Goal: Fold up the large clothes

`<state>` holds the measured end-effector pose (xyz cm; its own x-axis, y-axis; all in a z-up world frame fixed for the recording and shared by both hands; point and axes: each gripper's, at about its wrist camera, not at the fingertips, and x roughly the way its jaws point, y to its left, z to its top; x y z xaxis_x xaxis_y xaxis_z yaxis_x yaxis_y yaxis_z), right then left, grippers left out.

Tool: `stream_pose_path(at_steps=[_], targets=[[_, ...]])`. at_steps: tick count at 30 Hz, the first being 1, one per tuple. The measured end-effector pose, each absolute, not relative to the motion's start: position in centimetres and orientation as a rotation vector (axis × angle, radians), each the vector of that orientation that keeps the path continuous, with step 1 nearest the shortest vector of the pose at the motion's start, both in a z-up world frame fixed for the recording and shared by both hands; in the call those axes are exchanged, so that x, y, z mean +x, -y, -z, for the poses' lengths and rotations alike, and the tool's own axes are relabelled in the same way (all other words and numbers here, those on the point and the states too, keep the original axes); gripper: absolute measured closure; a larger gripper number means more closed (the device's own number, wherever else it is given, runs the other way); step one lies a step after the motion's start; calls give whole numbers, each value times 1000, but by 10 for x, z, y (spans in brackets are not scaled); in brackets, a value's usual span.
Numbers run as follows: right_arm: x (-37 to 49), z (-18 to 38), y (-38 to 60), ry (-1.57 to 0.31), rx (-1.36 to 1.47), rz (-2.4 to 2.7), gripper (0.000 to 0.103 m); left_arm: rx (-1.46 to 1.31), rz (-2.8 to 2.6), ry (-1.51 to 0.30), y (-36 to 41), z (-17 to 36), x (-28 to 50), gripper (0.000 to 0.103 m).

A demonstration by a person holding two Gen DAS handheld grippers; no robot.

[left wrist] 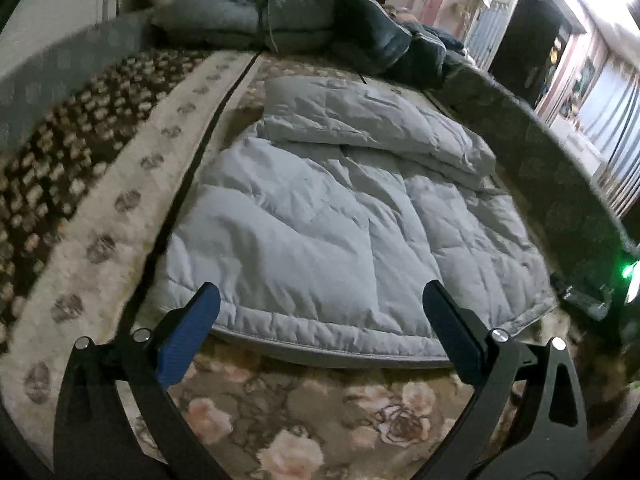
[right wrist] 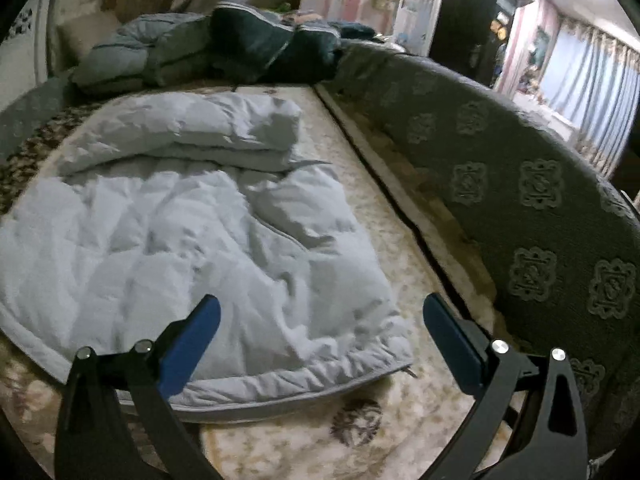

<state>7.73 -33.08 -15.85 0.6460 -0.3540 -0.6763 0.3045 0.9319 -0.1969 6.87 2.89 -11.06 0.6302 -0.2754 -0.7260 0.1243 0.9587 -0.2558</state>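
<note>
Clearly, your left tool and right tool both hung spread apart, gripping nothing, over the near hem of the pale grey puffer jacket lying flat on the bed. It looked soft, light and slippery; the piped hem seemed your firmest hold.

The left gripper has its blue-padded jaws spread wide, holding nothing. The right gripper is likewise spread wide and holds nothing, its fingers pointing toward the far side.
</note>
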Motion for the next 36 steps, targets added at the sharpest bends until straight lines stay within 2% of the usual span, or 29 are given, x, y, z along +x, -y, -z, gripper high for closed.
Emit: stream_pose_path(at_steps=[3, 8, 13, 21, 29, 36], targets=[[77, 173, 338, -826, -48, 345, 2, -206, 176, -837, -44, 103, 72, 3], [76, 188, 359, -858, 24, 339, 2, 78, -58, -834, -32, 98, 95, 3], [77, 201, 380, -894, 74, 384, 2, 97, 53, -931, -16, 124, 120, 3], [85, 205, 379, -893, -6, 407, 2, 157, 38, -1052, -23, 168, 144, 3], [95, 201, 389, -882, 26, 415, 2, 148, 160, -1096, -51, 185, 135, 3], [97, 202, 403, -894, 35, 442, 2, 53, 210, -1169, -63, 200, 159, 3]])
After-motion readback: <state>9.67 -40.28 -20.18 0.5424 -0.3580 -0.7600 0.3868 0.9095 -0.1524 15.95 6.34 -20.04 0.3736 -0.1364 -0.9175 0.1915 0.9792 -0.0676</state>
